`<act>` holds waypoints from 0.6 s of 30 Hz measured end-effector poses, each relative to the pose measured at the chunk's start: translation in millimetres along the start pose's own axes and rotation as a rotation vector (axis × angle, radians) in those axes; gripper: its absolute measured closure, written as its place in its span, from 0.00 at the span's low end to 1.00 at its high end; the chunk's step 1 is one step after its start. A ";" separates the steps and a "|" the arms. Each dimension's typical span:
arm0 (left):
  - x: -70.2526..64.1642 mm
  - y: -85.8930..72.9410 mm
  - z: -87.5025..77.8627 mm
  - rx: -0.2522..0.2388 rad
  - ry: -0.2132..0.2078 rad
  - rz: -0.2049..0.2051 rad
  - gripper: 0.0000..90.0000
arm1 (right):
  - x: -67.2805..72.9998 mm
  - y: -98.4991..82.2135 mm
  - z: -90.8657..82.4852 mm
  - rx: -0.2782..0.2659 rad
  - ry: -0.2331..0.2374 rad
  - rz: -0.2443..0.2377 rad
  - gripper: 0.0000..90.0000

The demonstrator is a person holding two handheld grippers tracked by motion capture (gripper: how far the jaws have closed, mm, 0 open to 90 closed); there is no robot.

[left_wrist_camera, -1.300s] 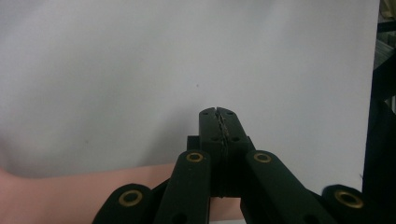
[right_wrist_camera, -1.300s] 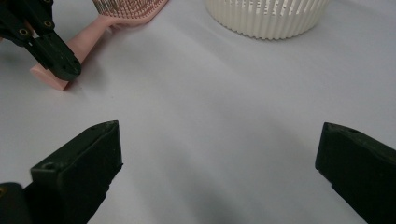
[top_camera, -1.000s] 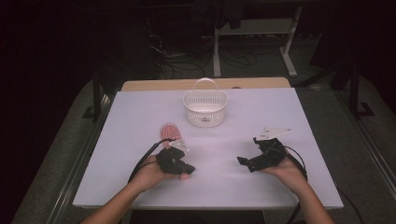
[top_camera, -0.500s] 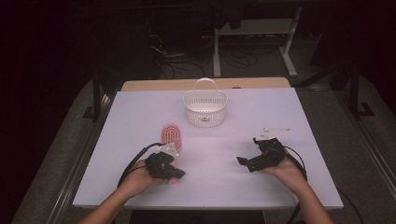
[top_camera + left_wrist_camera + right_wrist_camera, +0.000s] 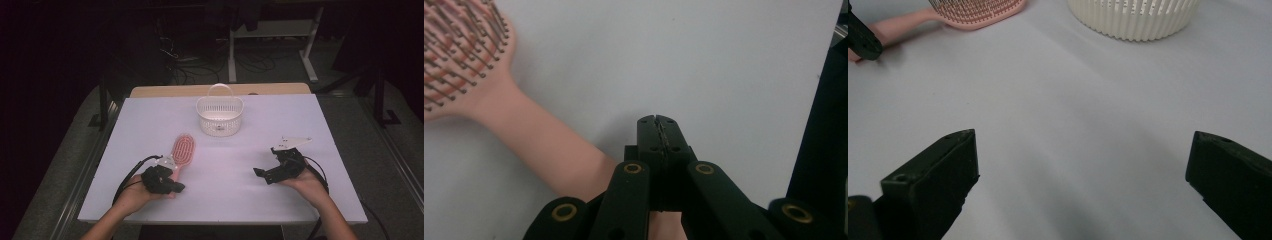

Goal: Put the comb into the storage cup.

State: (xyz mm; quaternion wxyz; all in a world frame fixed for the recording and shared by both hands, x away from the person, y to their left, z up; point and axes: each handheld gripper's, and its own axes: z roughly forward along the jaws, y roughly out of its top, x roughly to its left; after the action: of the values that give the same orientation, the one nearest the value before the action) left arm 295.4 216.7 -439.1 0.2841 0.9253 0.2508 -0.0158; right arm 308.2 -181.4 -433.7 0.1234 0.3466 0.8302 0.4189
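Observation:
A pink hairbrush (image 5: 183,149) lies bristles up on the white table (image 5: 300,115), its handle running toward the person's left hand. My left gripper (image 5: 179,188) sits at the handle's end, pointing right. In the left gripper view its jaws are shut with nothing between them (image 5: 658,121), and the brush handle (image 5: 539,145) passes to their left. My right gripper (image 5: 264,165) rests at the right of the table, pointing left. Its jaws stand wide open (image 5: 1083,137) over bare tabletop. A white slotted basket (image 5: 220,116) with a handle stands at the back centre.
In the right gripper view the brush (image 5: 978,12) and the basket (image 5: 1133,17) lie ahead, with the left gripper's tip (image 5: 863,42) at the far left. Cables trail from both grippers. The table's front edge (image 5: 225,220) runs close to both hands.
My left gripper has slid left and a little toward the front edge, uncovering more of the brush. The right gripper has stayed where it was.

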 end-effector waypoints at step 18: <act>18.5 -24.7 -15.6 0.016 0.092 -0.067 1.00 | -0.6 -0.1 0.0 -0.002 0.001 0.003 0.00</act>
State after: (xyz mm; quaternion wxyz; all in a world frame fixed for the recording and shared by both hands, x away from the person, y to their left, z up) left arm 298.1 251.1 -442.1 0.2640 0.9184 0.2944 0.0152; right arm 308.6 -181.8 -433.8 0.1228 0.3477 0.8292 0.4202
